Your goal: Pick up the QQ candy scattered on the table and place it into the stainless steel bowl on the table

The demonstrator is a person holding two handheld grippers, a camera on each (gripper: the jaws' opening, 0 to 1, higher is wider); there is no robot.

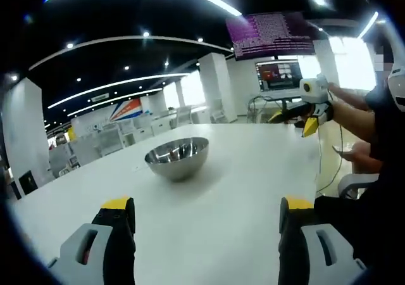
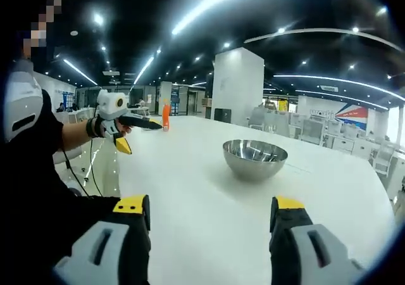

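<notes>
Both the left gripper [image 1: 205,218] and right gripper [image 2: 212,215] gape wide before the unlabelled stainless steel bowl [image 1: 177,158].

Both views sit low over the white table [image 1: 253,171], looking level across it from opposite sides — each faces the other gripper; shared: the mid-table stainless steel bowl [image 1: 177,158].

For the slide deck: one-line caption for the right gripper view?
Right tongs open over the white table, stainless steel bowl ahead, left tongs raised.
</notes>
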